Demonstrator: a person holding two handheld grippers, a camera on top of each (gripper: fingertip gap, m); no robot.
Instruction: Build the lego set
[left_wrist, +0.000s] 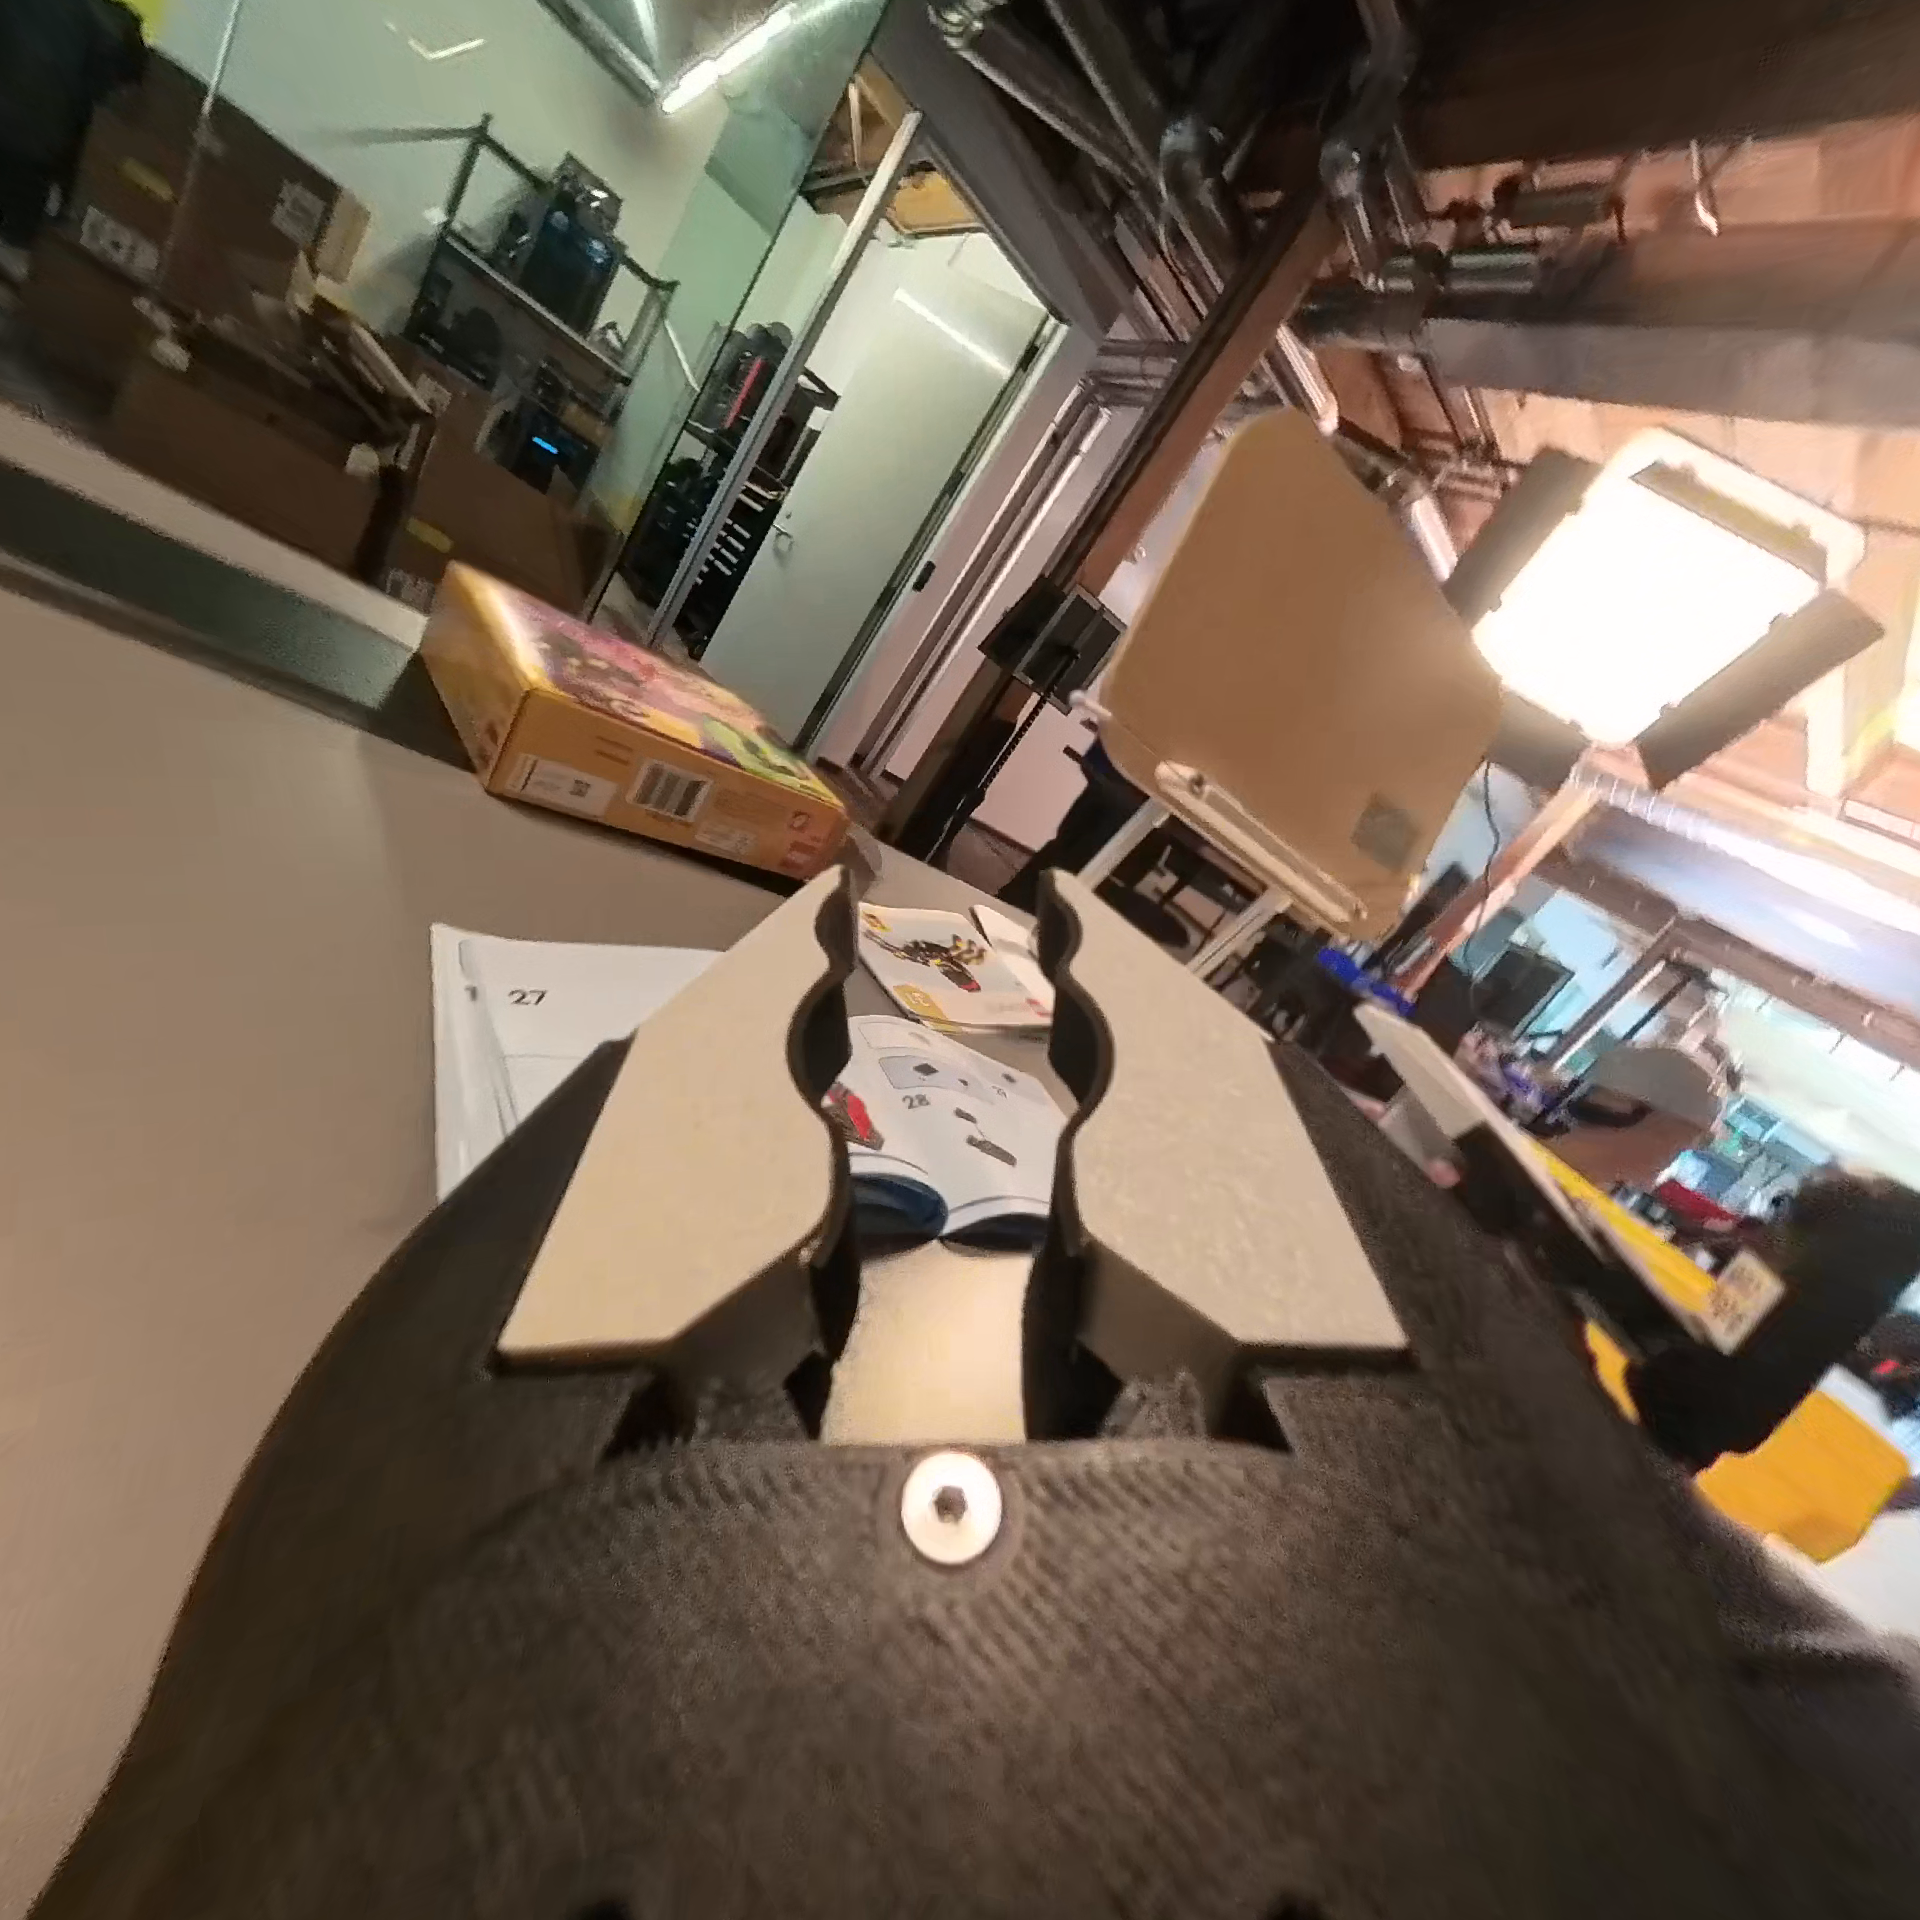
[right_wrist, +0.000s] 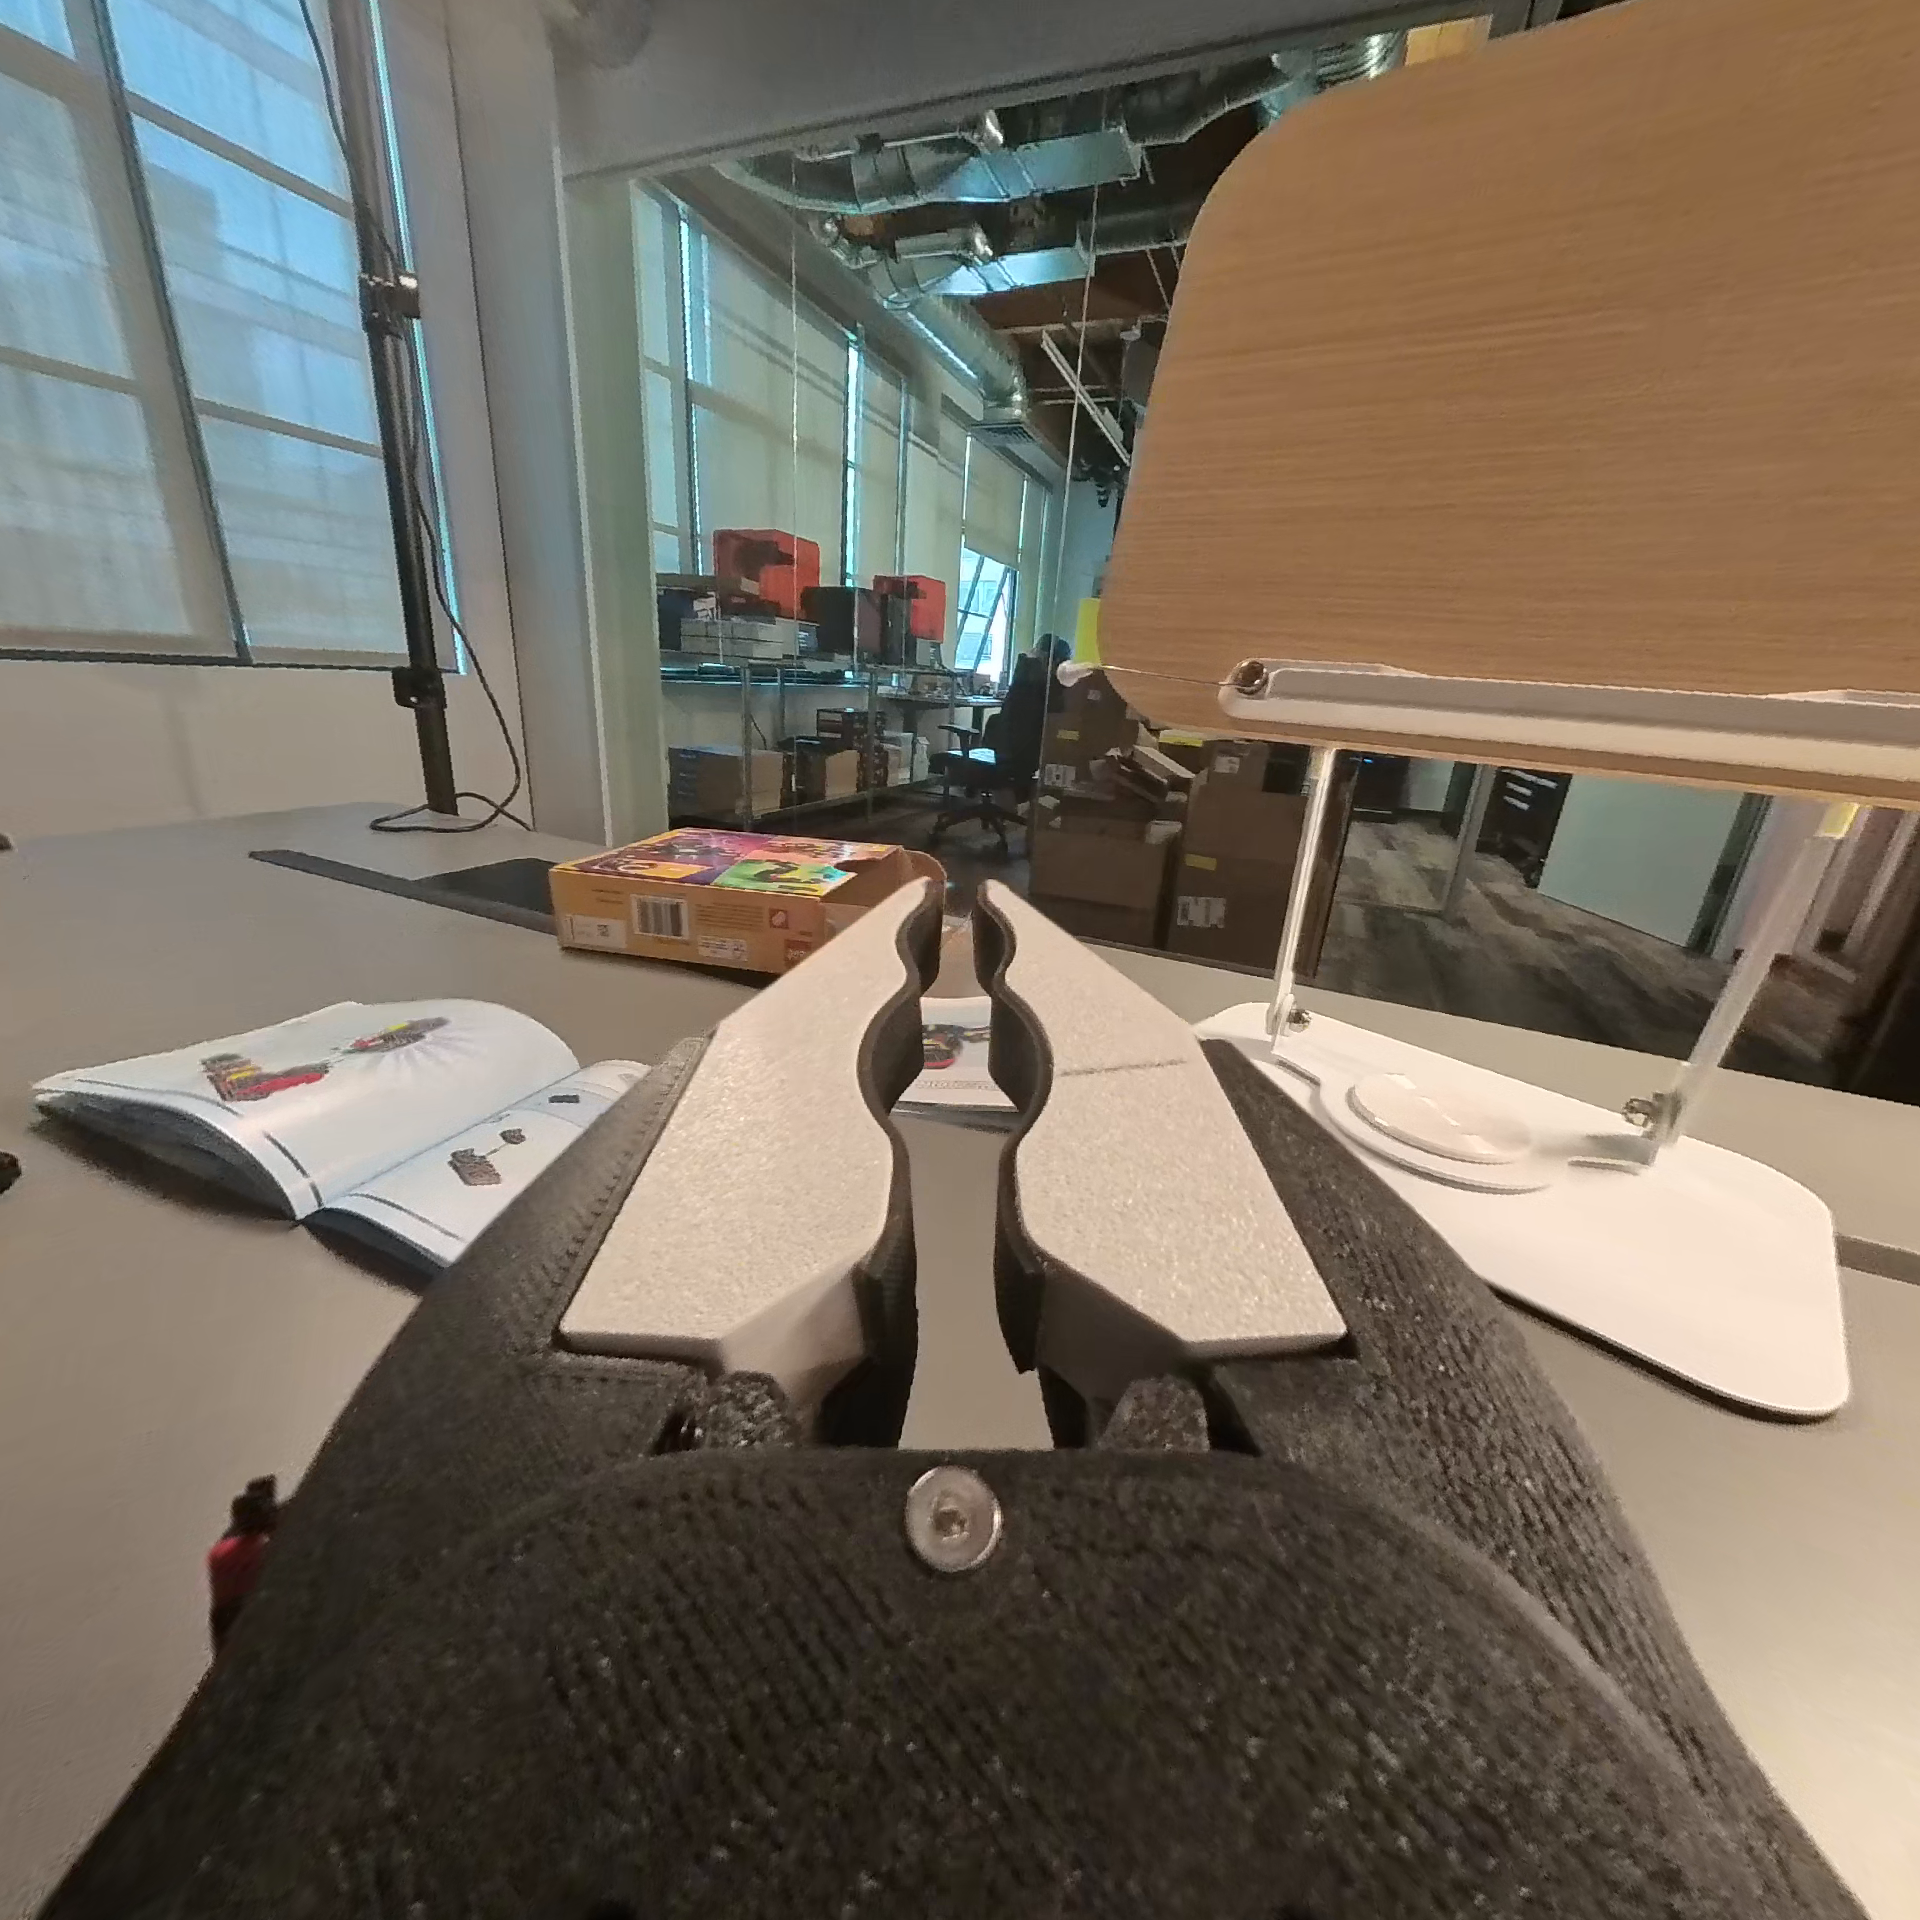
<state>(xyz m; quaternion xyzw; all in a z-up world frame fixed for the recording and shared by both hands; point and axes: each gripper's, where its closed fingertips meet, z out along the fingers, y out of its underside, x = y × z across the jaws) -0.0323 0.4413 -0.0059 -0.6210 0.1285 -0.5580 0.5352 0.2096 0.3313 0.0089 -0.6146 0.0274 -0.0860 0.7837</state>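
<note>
My left gripper (left_wrist: 945, 894) is open and empty, held low over the grey table (left_wrist: 208, 935) above an open instruction booklet (left_wrist: 488, 1039). A smaller leaflet (left_wrist: 935, 966) lies just past its fingertips. My right gripper (right_wrist: 958, 894) is all but shut, with a narrow slit between the fingers and nothing in it. The open booklet (right_wrist: 312, 1091) lies to its left and the leaflet (right_wrist: 951, 1049) shows through the slit. A yellow lego box (right_wrist: 717, 894) lies flat farther back; it also shows in the left wrist view (left_wrist: 644, 727). A small dark and red piece (right_wrist: 239, 1548) peeks out at the right gripper's left edge.
A book stand with a wooden board (right_wrist: 1558, 364) and white base (right_wrist: 1558, 1247) stands on the right of the table; it also shows in the left wrist view (left_wrist: 1299, 665). A black pole (right_wrist: 405, 520) rises at the far left. Shelves and cardboard boxes lie beyond the table. The gap from one gripper's tips to the other's is roughly 25 cm.
</note>
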